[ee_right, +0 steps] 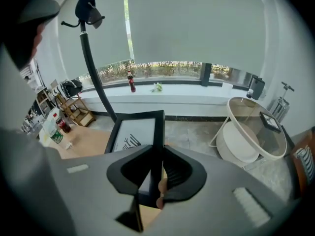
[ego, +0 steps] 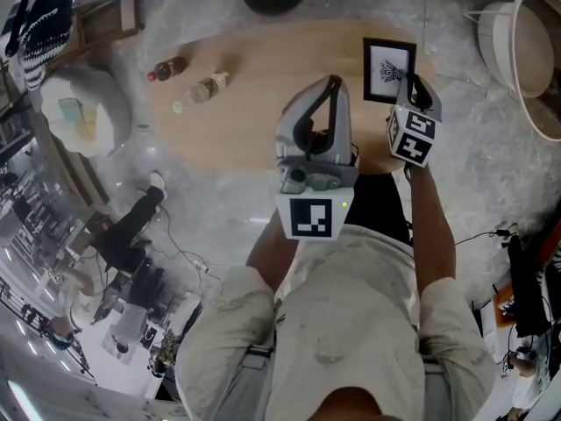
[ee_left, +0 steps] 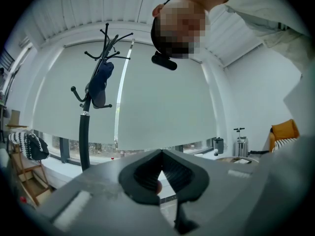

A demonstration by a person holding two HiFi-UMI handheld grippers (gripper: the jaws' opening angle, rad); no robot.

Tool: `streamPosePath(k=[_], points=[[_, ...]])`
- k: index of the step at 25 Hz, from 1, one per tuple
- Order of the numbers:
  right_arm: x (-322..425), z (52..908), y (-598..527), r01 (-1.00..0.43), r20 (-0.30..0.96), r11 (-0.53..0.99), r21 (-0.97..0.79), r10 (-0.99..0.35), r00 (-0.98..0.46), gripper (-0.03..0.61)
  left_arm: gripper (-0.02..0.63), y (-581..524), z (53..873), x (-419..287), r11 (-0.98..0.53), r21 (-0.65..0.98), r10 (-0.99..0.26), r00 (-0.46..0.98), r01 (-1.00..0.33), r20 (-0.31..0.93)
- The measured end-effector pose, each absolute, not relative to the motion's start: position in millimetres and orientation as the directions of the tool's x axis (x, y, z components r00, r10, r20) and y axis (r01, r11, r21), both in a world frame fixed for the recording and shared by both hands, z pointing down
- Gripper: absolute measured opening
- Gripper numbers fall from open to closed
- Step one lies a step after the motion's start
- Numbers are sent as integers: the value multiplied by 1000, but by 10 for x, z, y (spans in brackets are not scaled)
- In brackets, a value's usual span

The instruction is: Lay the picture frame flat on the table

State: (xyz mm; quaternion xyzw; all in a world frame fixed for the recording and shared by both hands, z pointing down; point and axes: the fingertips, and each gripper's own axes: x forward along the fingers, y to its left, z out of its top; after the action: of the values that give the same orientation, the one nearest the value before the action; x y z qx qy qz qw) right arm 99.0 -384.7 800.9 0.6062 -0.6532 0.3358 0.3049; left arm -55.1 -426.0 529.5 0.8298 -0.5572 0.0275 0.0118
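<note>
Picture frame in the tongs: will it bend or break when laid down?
Probably stiff: the picture frame looks straight though the right tongs pinch only one edge. Its front may be glass, so likely fragile. Thin, so maybe tippy.

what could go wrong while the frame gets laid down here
The right claw pinches the picture frame along one side edge only, so the frame could pivot or slip in the grip and land hard. In the head view the frame hangs near the right rim of the table, so it might end up overhanging that edge.
</note>
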Motion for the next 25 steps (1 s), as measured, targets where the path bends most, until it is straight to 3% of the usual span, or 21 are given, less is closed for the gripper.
streamPosePath(k=[25], points=[[936,9354,-3546,-996,923,13,-84,-376,-82,72,5,-4262,5849,-599,-393,0,-912,389,-920,126]])
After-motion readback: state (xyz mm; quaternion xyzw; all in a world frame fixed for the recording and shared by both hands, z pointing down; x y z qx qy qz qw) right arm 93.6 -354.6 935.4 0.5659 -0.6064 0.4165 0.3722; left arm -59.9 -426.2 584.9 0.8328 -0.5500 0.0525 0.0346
